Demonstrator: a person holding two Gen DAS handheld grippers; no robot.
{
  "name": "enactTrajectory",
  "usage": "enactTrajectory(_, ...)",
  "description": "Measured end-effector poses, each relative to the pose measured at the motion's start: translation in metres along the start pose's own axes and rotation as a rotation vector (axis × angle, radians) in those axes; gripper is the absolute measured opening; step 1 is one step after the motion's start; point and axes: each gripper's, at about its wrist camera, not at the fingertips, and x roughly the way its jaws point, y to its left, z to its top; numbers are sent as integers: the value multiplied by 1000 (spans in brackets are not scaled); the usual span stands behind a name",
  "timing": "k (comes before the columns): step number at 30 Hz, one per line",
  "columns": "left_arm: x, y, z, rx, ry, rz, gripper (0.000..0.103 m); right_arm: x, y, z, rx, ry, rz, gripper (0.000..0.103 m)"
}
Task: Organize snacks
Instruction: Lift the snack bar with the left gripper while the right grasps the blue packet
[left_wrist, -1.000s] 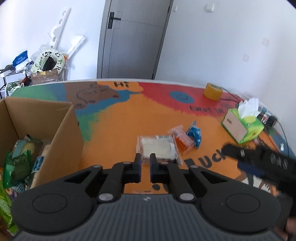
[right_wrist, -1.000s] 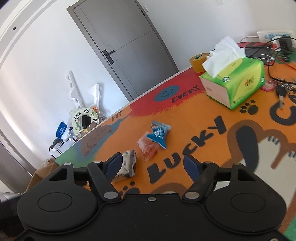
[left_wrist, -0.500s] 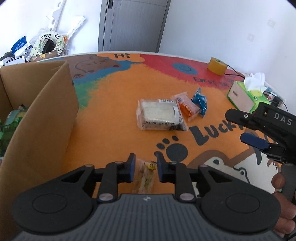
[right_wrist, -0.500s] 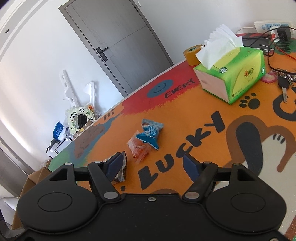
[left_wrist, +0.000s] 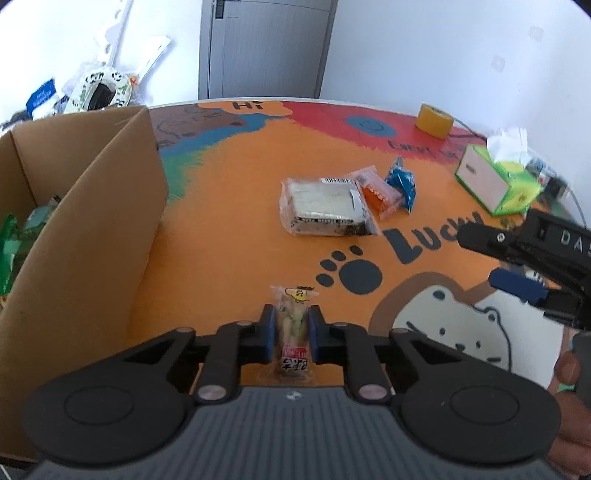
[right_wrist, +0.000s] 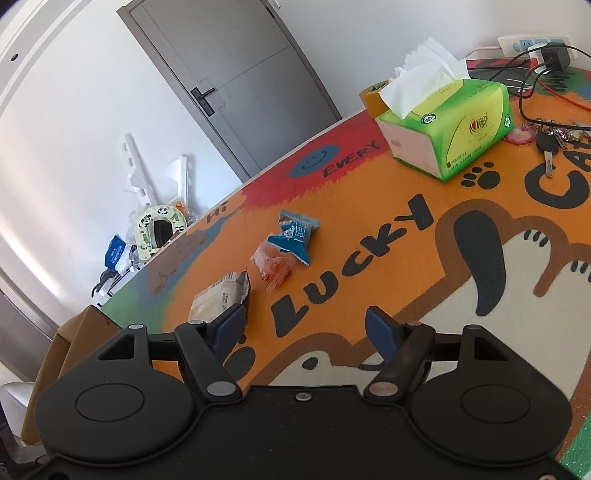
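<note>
- My left gripper (left_wrist: 291, 332) is clamped on a small clear-wrapped snack stick (left_wrist: 293, 325), one blue pad on each flank. Its jaws have just been closing, with the packet between them.
- The packet lies low in the left wrist view, at about 6 o'clock on the orange table mat (left_wrist: 229, 206), just beside the near end of the cardboard box (left_wrist: 85, 229), which sits at 9 o'clock.
- Its long axis runs 12 to 6 along my fingers: the end with the yellow cartoon face points to 12, the red-labelled end toward me at 6.
- I judge this as the pick step. Next I need to lift the packet clear, swing toward 9 o'clock over the box wall, and let go inside.
- My right gripper (right_wrist: 304, 328) has its jaws apart and holds nothing; it hangs over the mat's lettering.
- Three snacks remain on the mat near 1 o'clock from my left fingers: a large clear pack (left_wrist: 325, 208), an orange packet (left_wrist: 378, 192) and a blue packet (left_wrist: 402, 182), touching or overlapping in a row.
- The green tissue box (left_wrist: 498, 184) is well apart at 2 o'clock.
</note>
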Motion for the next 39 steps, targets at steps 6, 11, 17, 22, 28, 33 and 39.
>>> enactTrajectory(6, -8, 3, 24, -13, -77, -2, 17, 7, 6, 11, -10, -17, 1, 72)
enactTrajectory(11, -5, -1, 52, -11, -119, 4, 17, 15, 7, 24, 2, -33, 8, 72)
enactTrajectory(17, 1, -8, 76, -13, -154, -4, 17, 25, 7, 38, 5, -43, 15, 72)
enactTrajectory(22, 10, -7, 88, -27, -167, 1, 17, 37, 8, 48, -2, -42, 26, 72)
enactTrajectory(28, 23, -4, 97, -44, -174, 18, 17, 59, 5, 59, 15, -20, 25, 72)
enactTrajectory(33, 33, -1, 100, -56, -165, 12, 17, 78, 10, 62, 4, 3, 22, 72)
enactTrajectory(39, 38, -2, 99, -58, -156, 4, 17, 103, 7, 58, 23, 63, -7, 55)
